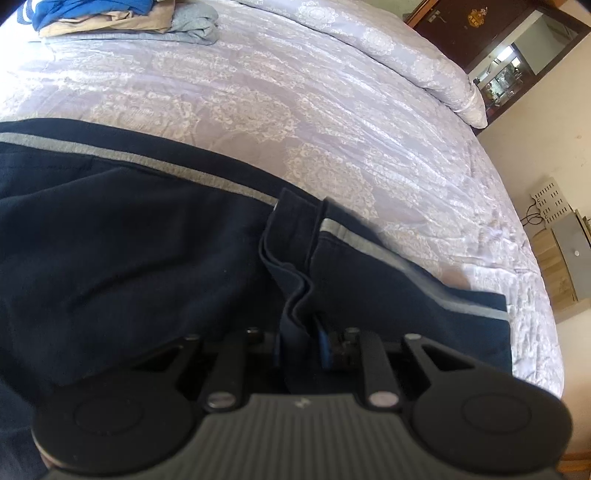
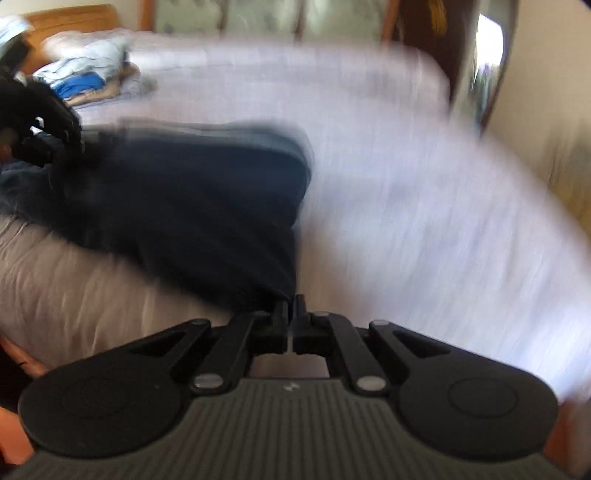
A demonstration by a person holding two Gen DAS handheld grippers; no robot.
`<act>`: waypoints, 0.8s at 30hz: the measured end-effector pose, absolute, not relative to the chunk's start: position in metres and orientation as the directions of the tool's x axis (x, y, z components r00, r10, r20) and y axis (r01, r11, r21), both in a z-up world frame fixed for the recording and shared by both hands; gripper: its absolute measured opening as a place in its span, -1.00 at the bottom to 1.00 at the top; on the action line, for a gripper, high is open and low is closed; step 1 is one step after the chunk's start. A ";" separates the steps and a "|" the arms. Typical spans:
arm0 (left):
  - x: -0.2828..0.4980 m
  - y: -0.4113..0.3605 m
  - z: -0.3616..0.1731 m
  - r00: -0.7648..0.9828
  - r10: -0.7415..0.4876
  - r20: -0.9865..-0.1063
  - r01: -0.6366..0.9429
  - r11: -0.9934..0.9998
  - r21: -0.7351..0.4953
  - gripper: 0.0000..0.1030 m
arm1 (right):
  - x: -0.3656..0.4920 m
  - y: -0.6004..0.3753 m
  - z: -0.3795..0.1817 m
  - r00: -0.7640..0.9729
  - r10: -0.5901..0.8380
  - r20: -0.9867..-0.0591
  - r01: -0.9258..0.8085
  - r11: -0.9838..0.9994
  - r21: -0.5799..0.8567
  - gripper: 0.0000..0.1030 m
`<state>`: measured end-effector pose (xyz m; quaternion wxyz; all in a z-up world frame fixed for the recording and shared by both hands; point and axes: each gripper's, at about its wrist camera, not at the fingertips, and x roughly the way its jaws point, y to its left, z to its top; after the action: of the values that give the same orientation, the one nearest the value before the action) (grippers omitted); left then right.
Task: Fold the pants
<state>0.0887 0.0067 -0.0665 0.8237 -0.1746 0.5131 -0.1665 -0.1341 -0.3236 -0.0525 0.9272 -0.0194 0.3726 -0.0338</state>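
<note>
Pants: dark navy with a grey side stripe, lying across a bed covered in a lilac patterned quilt; in the left wrist view they fill the left and centre of the frame, with a bunched fold of cloth rising at lower centre. Left tongs: nearly closed, clamped on that bunched fold of the pants, the cloth passing between the fingers. Right tongs: fingers pressed together at lower centre of the right wrist view, right at the near edge of the pants; heavy blur leaves it unclear whether any cloth is caught between them. Left tongs also visible at the upper left of the right wrist view, at the far end of the pants. Pile of clothes: blue, tan and grey pieces, upper left of the frame, well apart from the pants. Dark wooden cabinet: upper right, beyond the bed.
</note>
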 end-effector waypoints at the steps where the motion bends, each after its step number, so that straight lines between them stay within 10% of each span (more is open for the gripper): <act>1: 0.088 0.008 -0.066 0.417 -0.454 -0.787 0.097 0.884 -0.458 -0.64 | -0.134 -0.324 -0.048 0.714 -0.078 -0.696 0.060 0.997 -0.050 -0.96; 10: 0.062 0.045 -0.050 0.435 -0.488 -0.757 0.116 0.864 -0.490 -0.17 | -0.145 -0.340 -0.007 0.734 0.090 -0.673 0.002 0.991 0.135 -0.86; 20: -0.038 0.238 -0.036 0.640 -0.353 -0.683 -0.140 0.820 -0.555 -0.10 | -0.047 -0.195 0.017 0.667 0.470 -0.579 -0.355 0.883 0.308 -0.82; 24: -0.059 0.301 -0.044 0.685 -0.254 -0.683 -0.311 0.746 -0.590 0.16 | -0.019 -0.097 0.019 0.567 0.589 -0.576 -0.535 0.795 0.287 -0.41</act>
<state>-0.0594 0.3011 -0.0436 0.8459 -0.3563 0.3966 0.0167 -0.0187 -0.0975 0.0187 0.8842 0.0400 0.3401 0.3177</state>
